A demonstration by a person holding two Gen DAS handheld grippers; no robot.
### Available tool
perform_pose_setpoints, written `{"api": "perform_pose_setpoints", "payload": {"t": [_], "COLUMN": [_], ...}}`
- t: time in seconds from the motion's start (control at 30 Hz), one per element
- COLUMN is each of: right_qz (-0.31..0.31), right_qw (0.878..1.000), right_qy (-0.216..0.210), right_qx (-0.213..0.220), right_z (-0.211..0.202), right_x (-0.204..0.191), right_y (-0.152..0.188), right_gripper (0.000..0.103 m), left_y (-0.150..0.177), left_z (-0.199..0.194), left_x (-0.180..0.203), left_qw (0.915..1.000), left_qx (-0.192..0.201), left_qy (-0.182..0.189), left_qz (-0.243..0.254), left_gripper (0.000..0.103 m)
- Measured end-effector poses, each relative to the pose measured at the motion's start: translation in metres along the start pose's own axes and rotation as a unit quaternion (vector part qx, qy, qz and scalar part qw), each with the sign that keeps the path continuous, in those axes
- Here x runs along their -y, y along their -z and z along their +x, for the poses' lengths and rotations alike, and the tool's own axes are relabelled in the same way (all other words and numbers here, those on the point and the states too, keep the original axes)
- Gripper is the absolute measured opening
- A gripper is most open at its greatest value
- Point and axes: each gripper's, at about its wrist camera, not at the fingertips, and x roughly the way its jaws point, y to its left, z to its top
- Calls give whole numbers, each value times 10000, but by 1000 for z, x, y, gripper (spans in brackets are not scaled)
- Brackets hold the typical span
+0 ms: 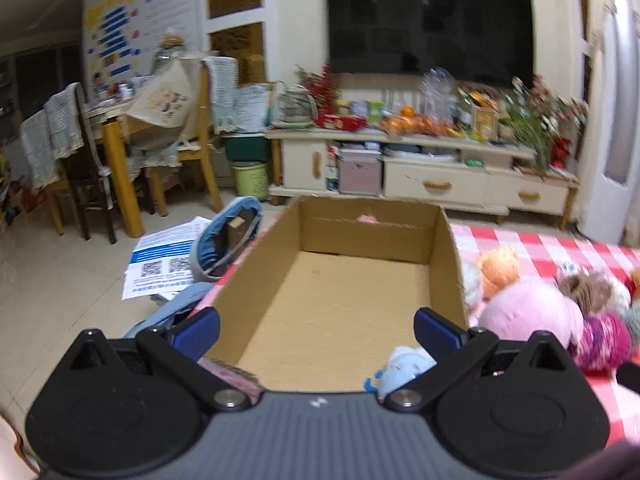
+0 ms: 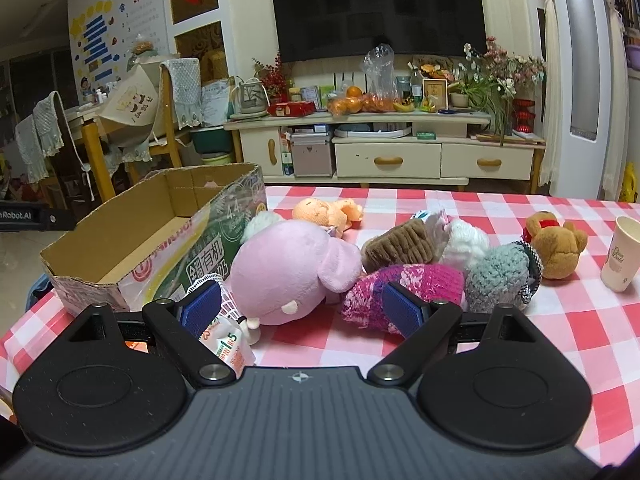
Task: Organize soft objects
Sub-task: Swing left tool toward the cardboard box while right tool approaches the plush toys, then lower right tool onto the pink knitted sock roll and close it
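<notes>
Both tongs gape wide: left tongs [image 1: 316,330] above the cardboard box [image 1: 352,280], right tongs [image 2: 301,309] beside it facing the pink plush [image 2: 288,272]

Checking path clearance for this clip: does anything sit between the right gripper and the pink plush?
Nothing visible does. The right gripper is open, and the pink plush lies straight ahead of it on the checkered tablecloth; a printed packet sits only by the left finger.

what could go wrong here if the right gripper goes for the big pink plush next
The pink plush leans against the magenta knit piece and other toys, so closing the open right gripper could snag or drag a neighbour. A packet lies beside its near finger and might get pinched. The paper cup could tip if toys get shoved sideways.
</notes>
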Motion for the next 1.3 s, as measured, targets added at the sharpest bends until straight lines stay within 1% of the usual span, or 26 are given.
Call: {"api": "perform_pose_setpoints", "payload": {"t": [0.1,0.23,0.37,0.53,0.7,0.87,1.13,1.3], "right_qz": [13,67,168,3,-39,21,-187,6], "right_qw": [10000,10000,9996,9989,9988,9990,9988,9987], "right_qy": [-33,-1,-193,-436,-459,-409,-434,-464], "right_qx": [-26,-69,-135,-187,-190,-154,-123,-212], "right_z": [-2,0,3,4,8,20,32,35], "right_x": [-2,-2,-6,-19,-26,-26,-29,-19], "right_y": [0,-2,-3,-2,-3,-11,-13,-17], "right_gripper": [103,103,103,103,103,103,103,103], "left_y": [-2,-6,-14,-25,-28,-28,-27,-24], "left_z": [6,11,14,13,8,6,7,9], "left_x": [5,6,0,-5,-14,-22,-19,-12], "left_qw": [9998,9995,9998,9997,9992,9988,9993,9996], "left_qx": [-72,-63,-8,165,280,334,315,242], "left_qy": [59,-14,-84,-204,-209,-164,-39,109], "left_qz": [183,297,172,-3,-171,-333,-192,-79], "left_gripper": [102,102,102,102,102,102,102,102]}}
